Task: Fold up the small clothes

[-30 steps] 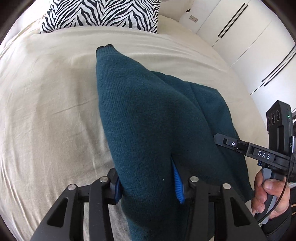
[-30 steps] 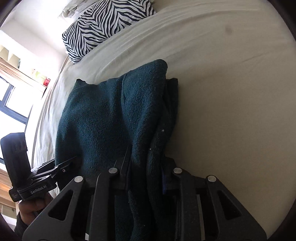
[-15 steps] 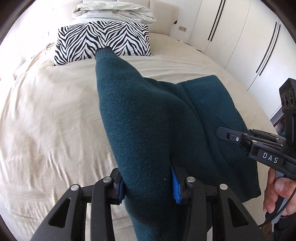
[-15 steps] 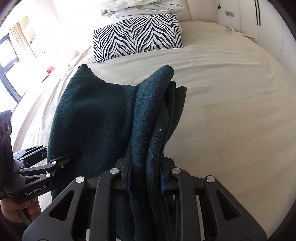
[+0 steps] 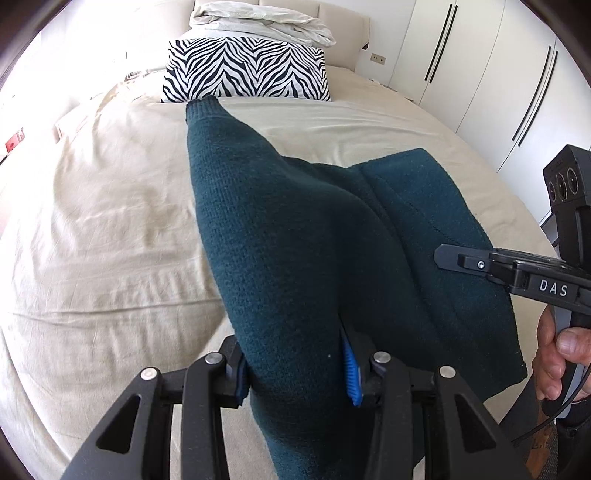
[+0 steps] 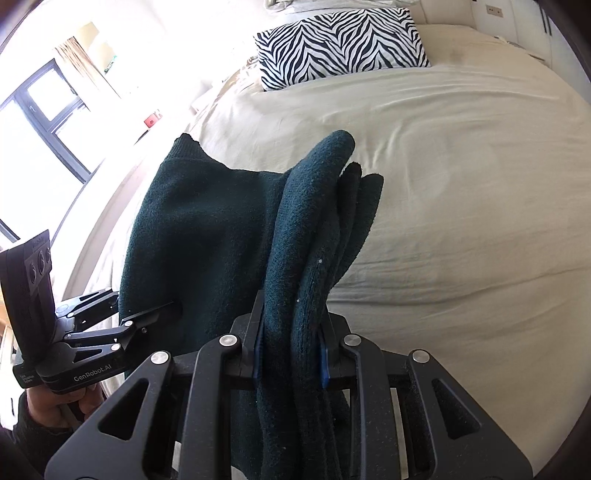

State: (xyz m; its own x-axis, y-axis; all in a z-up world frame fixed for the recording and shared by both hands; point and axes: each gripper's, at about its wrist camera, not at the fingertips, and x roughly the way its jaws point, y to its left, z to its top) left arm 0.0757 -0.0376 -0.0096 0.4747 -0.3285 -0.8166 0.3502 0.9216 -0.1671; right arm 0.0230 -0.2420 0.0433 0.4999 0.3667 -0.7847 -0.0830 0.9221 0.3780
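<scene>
- Two claws, both clamped on one dark teal knit sweater, held up above a beige bed.
- Left claw: blue-padded fingers pressed together on a thick bunch of knit; fabric fills the gap between them and hangs on below.
- Right claw: shut on several stacked folds of the same sweater; folds stand edge-up between its fingers.
- Left wrist view: long axis of gripped part running straight away from camera toward head of bed; ribbed end pointing at zebra-print pillow, overlapping pillow's lower edge in picture.
- Same view: rest of garment spreading rightward as a flat panel toward right claw, whose tips meet the panel's edge. Hand visible on that handle.
- Right wrist view: bunched folds reaching forward and up from claw, rounded tip aimed toward far side of bed; broad panel stretching left to left claw, ribbed corner uppermost.
- Cannot tell whether lowest hanging part touches bed.
- Zebra pillow at head of bed, well apart from right-hand folds.
- White bedding pile behind pillow; white wardrobe doors at right; window at left.
</scene>
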